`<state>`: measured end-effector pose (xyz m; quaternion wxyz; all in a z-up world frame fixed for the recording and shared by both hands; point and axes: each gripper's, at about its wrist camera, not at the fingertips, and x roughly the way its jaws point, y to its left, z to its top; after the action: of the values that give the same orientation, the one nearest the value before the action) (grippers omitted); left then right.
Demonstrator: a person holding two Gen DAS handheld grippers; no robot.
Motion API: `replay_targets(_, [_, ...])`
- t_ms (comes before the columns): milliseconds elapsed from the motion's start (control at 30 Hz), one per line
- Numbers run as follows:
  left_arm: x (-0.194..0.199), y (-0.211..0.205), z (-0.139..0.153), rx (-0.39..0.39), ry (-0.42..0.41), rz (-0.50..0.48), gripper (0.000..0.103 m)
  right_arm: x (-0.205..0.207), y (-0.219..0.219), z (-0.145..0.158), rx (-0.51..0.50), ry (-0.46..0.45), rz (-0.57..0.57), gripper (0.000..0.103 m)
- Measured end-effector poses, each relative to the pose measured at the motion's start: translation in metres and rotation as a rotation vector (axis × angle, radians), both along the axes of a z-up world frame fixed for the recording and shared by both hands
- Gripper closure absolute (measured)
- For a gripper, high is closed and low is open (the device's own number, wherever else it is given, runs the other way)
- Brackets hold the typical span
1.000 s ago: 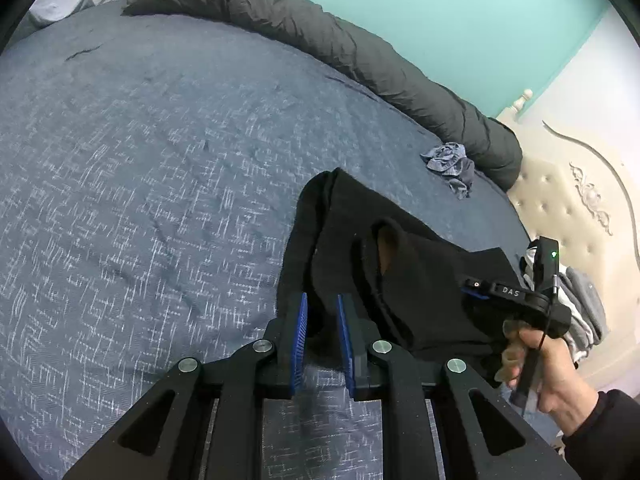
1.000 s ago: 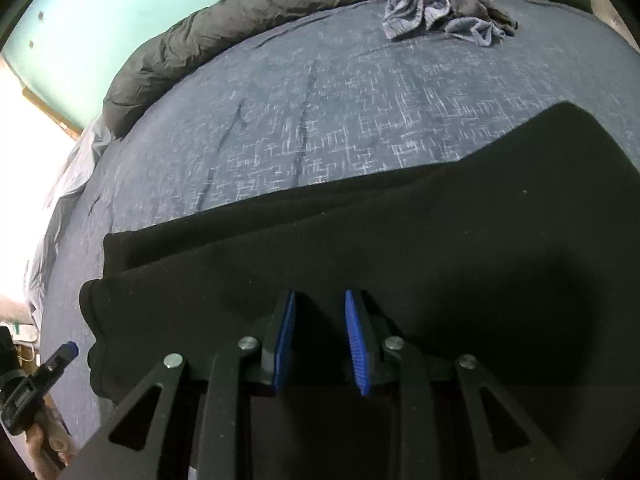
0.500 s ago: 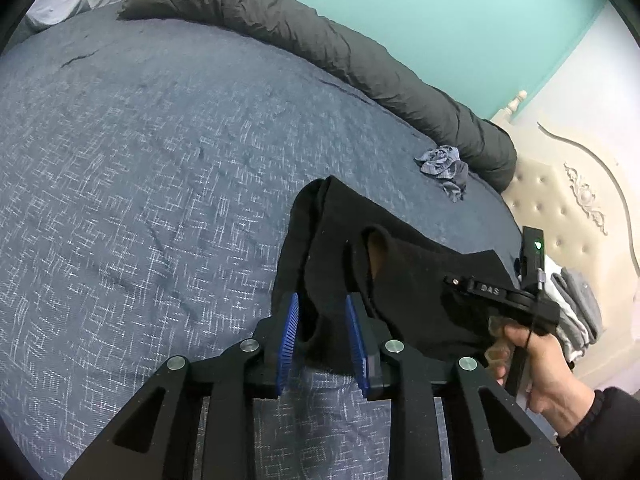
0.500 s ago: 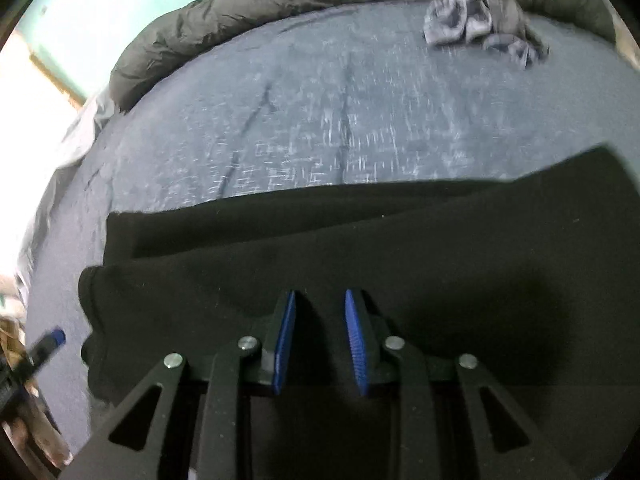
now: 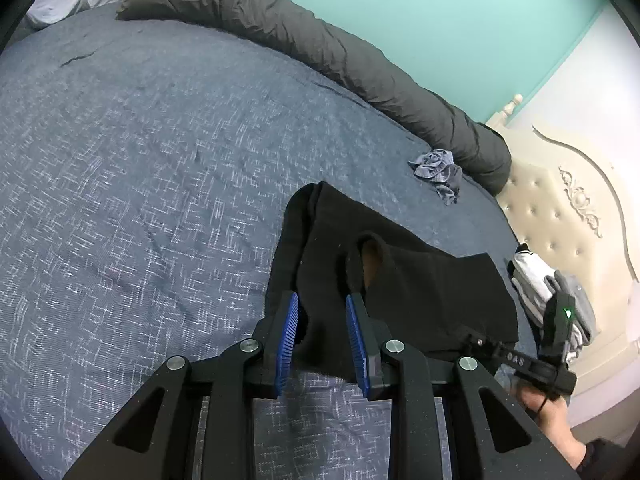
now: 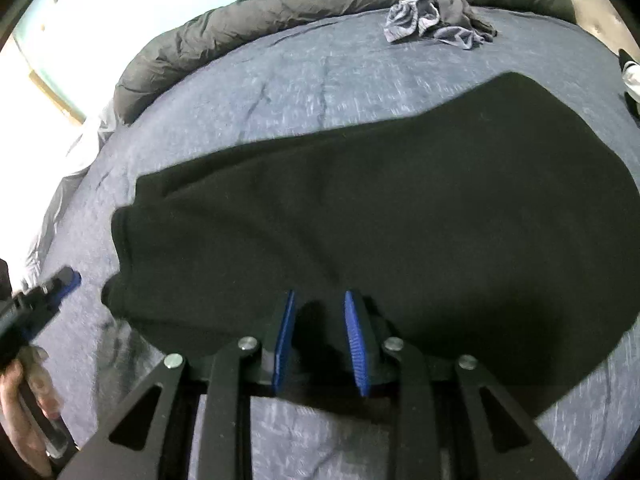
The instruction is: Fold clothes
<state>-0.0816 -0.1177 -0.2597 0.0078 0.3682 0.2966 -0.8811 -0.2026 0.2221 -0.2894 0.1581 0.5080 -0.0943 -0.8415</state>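
Left tool, jaws slightly apart, straddles the black garment's edge at lower centre. Right tool likewise; grip unclear.

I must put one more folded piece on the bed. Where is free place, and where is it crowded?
Free: the wide blue bedspread left of the black garment, up to the rolled grey duvet. Crowded: the headboard side, with the crumpled grey cloth and the stack of clothes.
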Motion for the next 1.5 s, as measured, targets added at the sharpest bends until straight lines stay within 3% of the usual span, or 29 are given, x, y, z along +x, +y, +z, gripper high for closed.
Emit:
replay_targets(133, [0.002,-0.001,0.0,0.01,-0.001,0.006,0.075,0.007,0.001,-0.012,0.018,-0.023,0.008,0.077])
replay_targets(233, [0.003,-0.003,-0.001,0.013,-0.003,0.01,0.075,0.008,0.005,0.005,-0.02,0.012,-0.031,0.077])
replay_targets(333, [0.004,-0.004,-0.002,0.018,-0.006,0.014,0.075,0.007,-0.002,0.012,0.013,0.037,-0.018,0.077])
replay_targets(433, [0.004,-0.005,-0.002,0.023,-0.004,0.016,0.075,0.007,-0.005,-0.011,0.035,-0.013,-0.013,0.077])
replay_targets(500, [0.004,-0.005,-0.001,0.022,-0.002,0.015,0.074,0.011,-0.008,-0.017,0.055,0.001,-0.006,0.077])
replay_targets(700, [0.004,-0.009,-0.003,0.032,-0.004,0.02,0.073,0.028,0.016,0.005,-0.012,0.058,-0.096,0.077])
replay_targets(800, [0.004,-0.01,-0.002,0.034,-0.003,0.024,0.071,0.034,0.017,-0.009,0.003,0.029,-0.085,0.077])
replay_targets(967, [0.005,-0.007,-0.003,0.035,-0.005,0.023,0.069,0.047,0.024,-0.01,-0.016,0.037,-0.099,0.091])
replay_targets(1067, [0.004,-0.007,-0.004,0.037,-0.009,0.022,0.069,0.052,0.022,-0.001,-0.014,0.067,-0.092,0.092])
replay_targets(1233, [0.003,-0.007,-0.006,0.042,-0.012,0.02,0.068,0.036,0.013,-0.017,0.0,0.011,-0.075,0.092])
replay_targets(1300, [0.003,-0.007,-0.006,0.047,-0.012,0.019,0.066,0.033,0.011,-0.021,0.009,0.004,-0.065,0.092])
replay_targets(1433, [0.003,-0.007,-0.009,0.058,-0.024,0.008,0.052,0.038,0.028,-0.001,-0.094,0.037,-0.108,0.092])
replay_targets(1500, [0.004,-0.006,-0.012,0.066,-0.034,-0.002,0.05,0.044,0.042,0.011,-0.106,0.077,-0.135,0.092])
